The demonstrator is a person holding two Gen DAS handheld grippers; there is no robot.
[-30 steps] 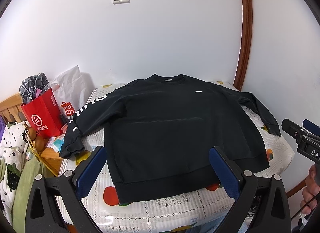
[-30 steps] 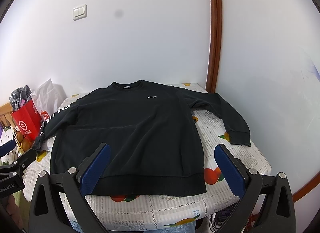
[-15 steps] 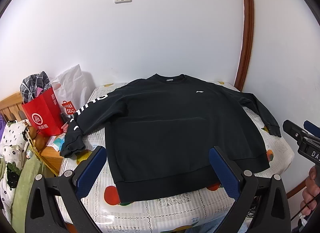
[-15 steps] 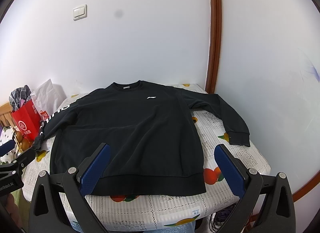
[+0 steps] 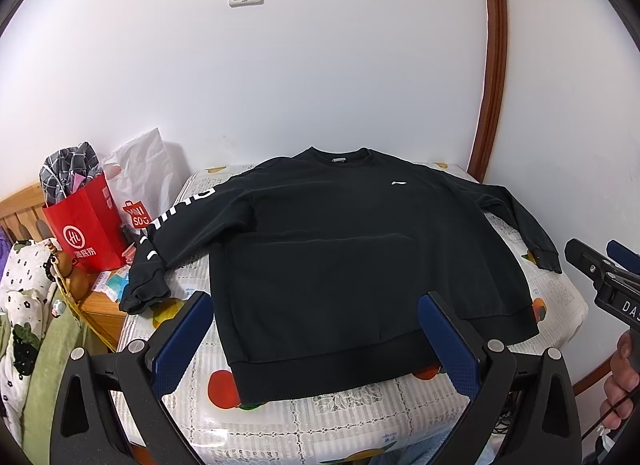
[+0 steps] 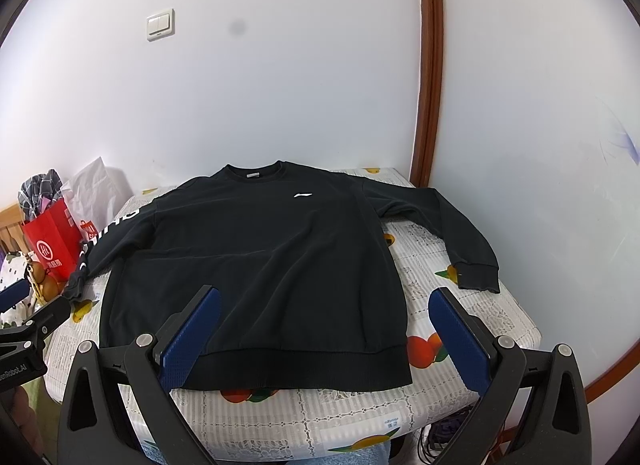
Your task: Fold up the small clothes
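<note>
Two grippers, both wide open w/ nothing held: left gripper [image 5: 312, 329] and right gripper [image 6: 324, 325] hover over the near edge of the surface [image 6: 472, 317], above the hem. Beyond them the black sweatshirt [image 6: 260, 265] lies flat, front up, collar at the far side near the wall. Left sleeve [image 5: 168, 233] hangs off the surface edge toward the red shopping bag [image 5: 86, 231]; right sleeve [image 6: 460, 233] lies on the fruit-print cloth. Risks, imo: the dangling sleeve could drag or bunch when folded in, and thick hem ribbing may slip from a shallow pinch.
</note>
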